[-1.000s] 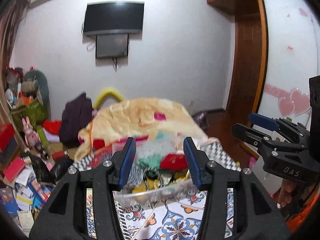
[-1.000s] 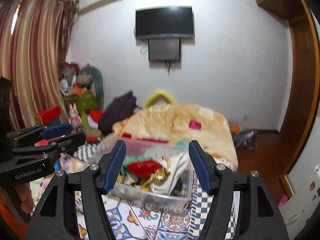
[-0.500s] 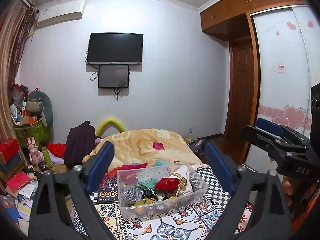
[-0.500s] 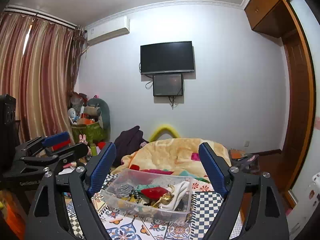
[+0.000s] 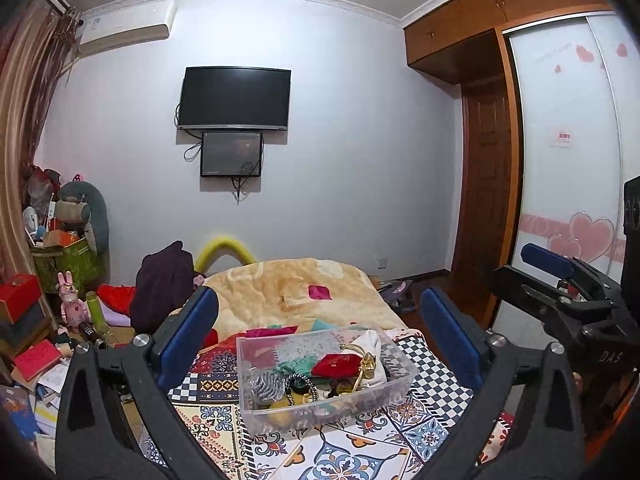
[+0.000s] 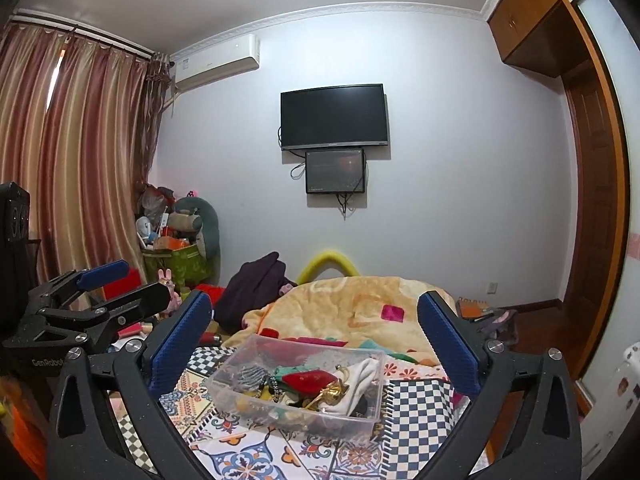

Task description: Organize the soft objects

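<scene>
I hold my left gripper (image 5: 318,334) and right gripper (image 6: 314,338) spread wide, jaws having just been opening, nothing between them. Ahead of both, well apart, the clear bin (image 5: 320,404) of soft objects (image 5: 335,364) sits on the patterned bedspread (image 5: 352,452), before the yellow blanket (image 5: 296,292).

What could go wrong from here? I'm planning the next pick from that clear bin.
The clear bin sits on soft bedding, so pressing into it may tip it. Its red pouch, gold piece and beads lie tangled; one pull may drag several out. The left tool and right tool flank it closely and could collide.
</scene>
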Motion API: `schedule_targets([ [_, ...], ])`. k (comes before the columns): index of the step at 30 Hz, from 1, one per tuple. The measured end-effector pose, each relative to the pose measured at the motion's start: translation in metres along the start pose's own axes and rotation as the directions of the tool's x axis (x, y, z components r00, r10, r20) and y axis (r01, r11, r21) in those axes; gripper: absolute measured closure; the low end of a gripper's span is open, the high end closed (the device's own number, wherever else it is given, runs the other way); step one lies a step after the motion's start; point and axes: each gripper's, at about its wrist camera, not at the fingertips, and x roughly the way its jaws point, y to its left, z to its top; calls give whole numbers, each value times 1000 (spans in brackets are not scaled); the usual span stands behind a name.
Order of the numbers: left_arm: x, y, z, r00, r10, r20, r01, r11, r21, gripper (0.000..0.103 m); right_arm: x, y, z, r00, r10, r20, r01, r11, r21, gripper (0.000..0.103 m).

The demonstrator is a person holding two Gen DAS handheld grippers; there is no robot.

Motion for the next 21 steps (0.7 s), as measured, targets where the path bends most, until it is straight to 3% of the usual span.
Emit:
schedule_targets([
  [21, 1, -1, -2, 1000, 12, -7, -12, 1000, 3, 0, -2, -4, 0, 1000, 2, -2, -2, 1000, 12, 0],
])
